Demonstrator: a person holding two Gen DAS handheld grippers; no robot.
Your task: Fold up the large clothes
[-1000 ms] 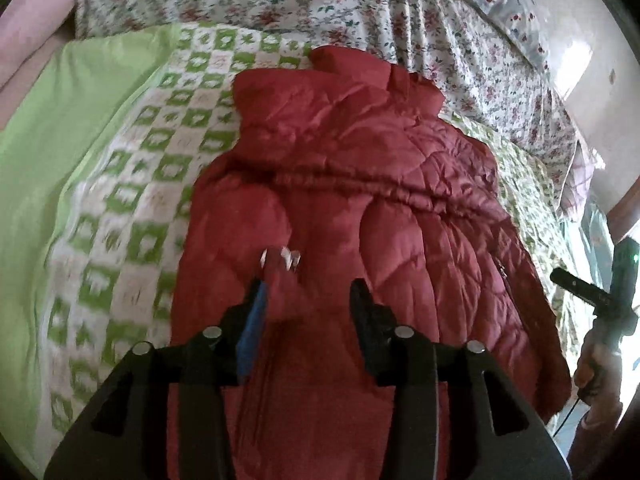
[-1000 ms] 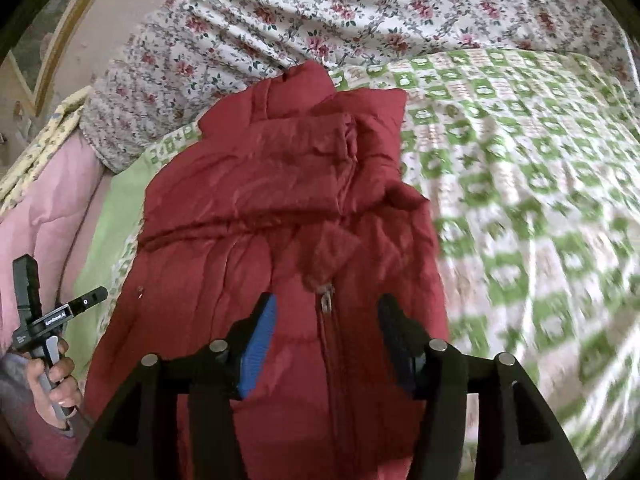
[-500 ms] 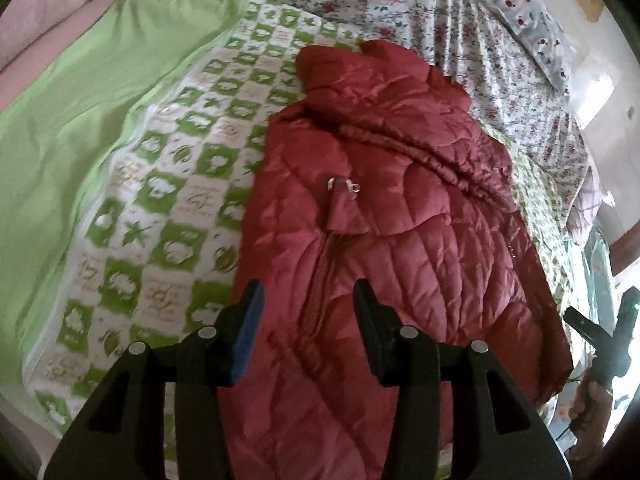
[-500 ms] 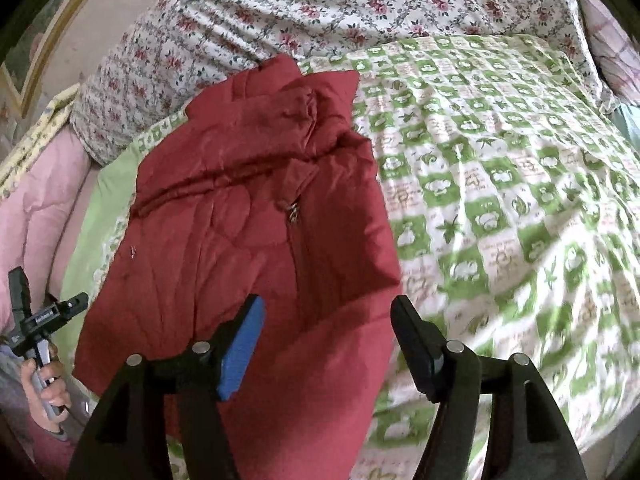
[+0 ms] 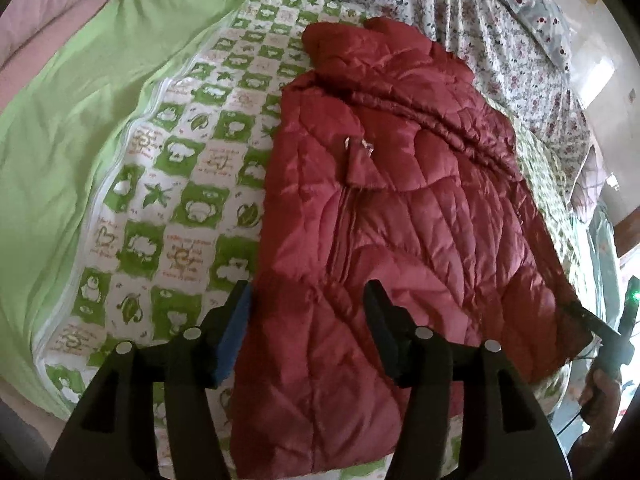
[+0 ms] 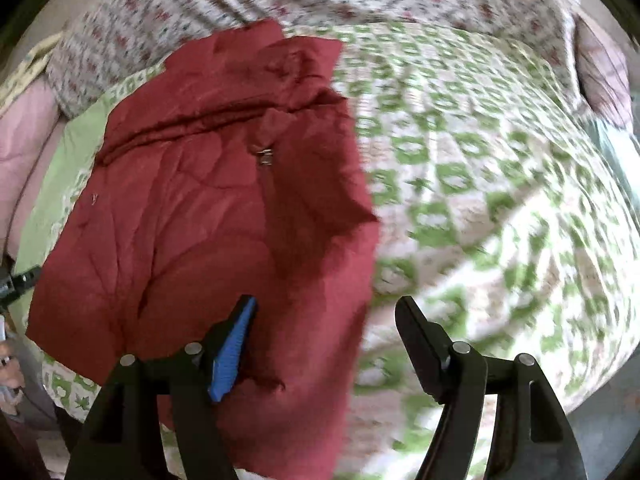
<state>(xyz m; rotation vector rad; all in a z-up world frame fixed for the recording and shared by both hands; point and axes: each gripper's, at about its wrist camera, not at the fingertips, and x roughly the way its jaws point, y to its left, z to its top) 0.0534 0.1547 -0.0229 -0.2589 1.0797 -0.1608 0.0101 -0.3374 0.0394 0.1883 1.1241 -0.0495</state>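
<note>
A red quilted jacket (image 5: 384, 216) lies spread on a bed, over a green-and-white checked quilt (image 5: 172, 184), its collar toward the floral bedding (image 5: 460, 12) at the far end and its hem toward the cameras. By its puffed, stitched panels it looks light and soft, likely to slump and spring back rather than hold a crease, and its smooth shell may slide between pads. The firmer places to take hold appear to be the hem corners and the side edges, where the padding thins to a seam; a pinch in the middle of a panel would probably gather only loose fabric.

The jacket is closed down the front, a metal zip pull (image 5: 358, 146) glinting below the collar, with a rumpled ridge running across the chest. It lies mostly flat, with creases fanning toward the hem.

The left gripper (image 5: 306, 312) hangs above the hem's left side, jaws parted and just widened, fabric below them but nothing pinched. The right gripper (image 6: 326, 328), seen through motion blur, hangs over the jacket's right edge, jaws also spread after opening further, one finger over red cloth, the other over quilt, grasping nothing.

A plain green sheet (image 5: 80, 120) borders the quilt at left.
</note>
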